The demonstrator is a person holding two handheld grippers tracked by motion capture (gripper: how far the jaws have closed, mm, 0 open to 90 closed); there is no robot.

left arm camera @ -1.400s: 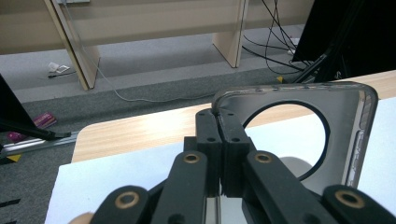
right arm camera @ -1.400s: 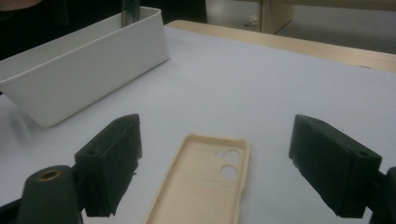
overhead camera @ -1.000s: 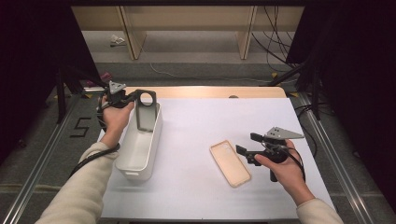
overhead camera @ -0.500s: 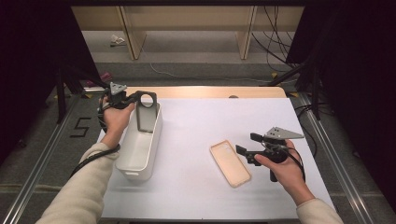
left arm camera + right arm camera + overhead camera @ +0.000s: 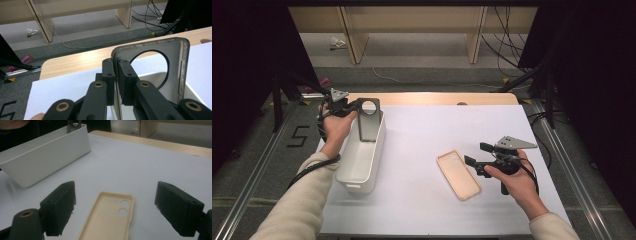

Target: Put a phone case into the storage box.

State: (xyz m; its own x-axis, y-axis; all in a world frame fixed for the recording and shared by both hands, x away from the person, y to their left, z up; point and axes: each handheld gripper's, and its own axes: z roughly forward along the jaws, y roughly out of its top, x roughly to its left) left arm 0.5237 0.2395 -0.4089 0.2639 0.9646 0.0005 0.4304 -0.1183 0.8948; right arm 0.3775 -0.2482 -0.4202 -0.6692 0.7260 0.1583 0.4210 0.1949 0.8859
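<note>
**Grey case at the bin, beige case waiting**

My left tongs pinch the grey phone case by one side edge, holding it upright with its lower end inside the far end of the white bin. The jaws have just begun easing apart, yet in the left gripper view the pads still sit against the case wall, so I read it as held. I judge the upright hold lets the case slip down between the bin's narrow walls.

My right tongs stand wide, lined up on the beige phone case, which lies flat, hollow side up, just ahead of them.

The tabletop is bare between bin and beige case, with plenty of room; the bin stands close to the left edge.
</note>
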